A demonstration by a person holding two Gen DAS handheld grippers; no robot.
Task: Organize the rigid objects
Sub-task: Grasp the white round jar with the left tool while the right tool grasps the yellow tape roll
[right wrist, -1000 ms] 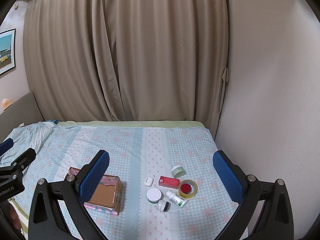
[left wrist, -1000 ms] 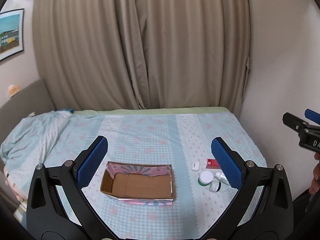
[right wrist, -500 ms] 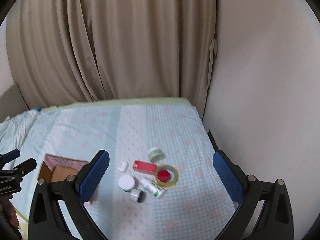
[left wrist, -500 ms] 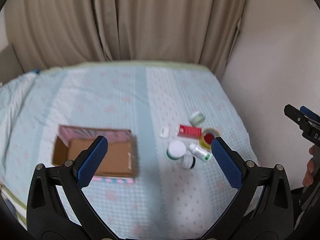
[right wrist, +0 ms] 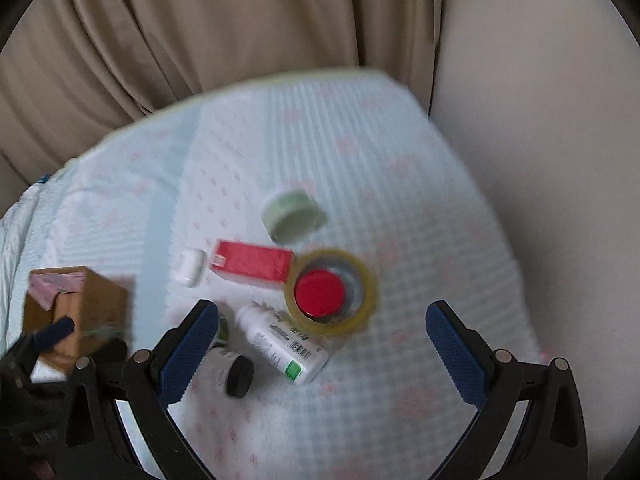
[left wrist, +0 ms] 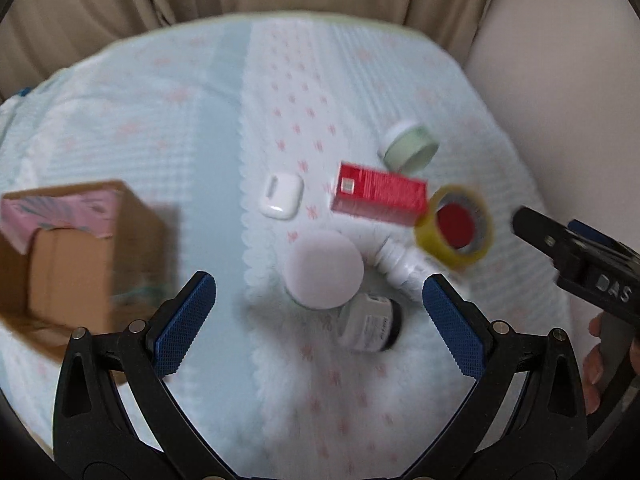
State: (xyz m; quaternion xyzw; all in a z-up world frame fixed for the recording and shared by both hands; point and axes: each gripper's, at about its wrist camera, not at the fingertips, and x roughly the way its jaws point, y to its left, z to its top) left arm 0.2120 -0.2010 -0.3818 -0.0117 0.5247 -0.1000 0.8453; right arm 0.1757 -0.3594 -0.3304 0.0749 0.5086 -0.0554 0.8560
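Small items lie clustered on the bed: a red box (left wrist: 380,194), a yellow tape roll (left wrist: 454,226) around a red lid (right wrist: 319,293), a pale green jar (left wrist: 410,146), a white earbud case (left wrist: 281,195), a white-lidded jar (left wrist: 324,268), a white bottle (right wrist: 280,340) and a small dark-capped bottle (left wrist: 370,326). An open cardboard box (left wrist: 76,248) sits to their left. My left gripper (left wrist: 318,322) is open above the white-lidded jar. My right gripper (right wrist: 322,350) is open above the white bottle and tape roll.
The bed has a light blue and white patterned cover (left wrist: 200,128). Beige curtains (right wrist: 200,32) hang behind it and a plain wall (right wrist: 540,120) runs along its right side. The right gripper shows at the right edge of the left wrist view (left wrist: 580,264).
Both grippers have moved forward and down toward the cluster of items, which now looks much larger. Both stay open and empty.
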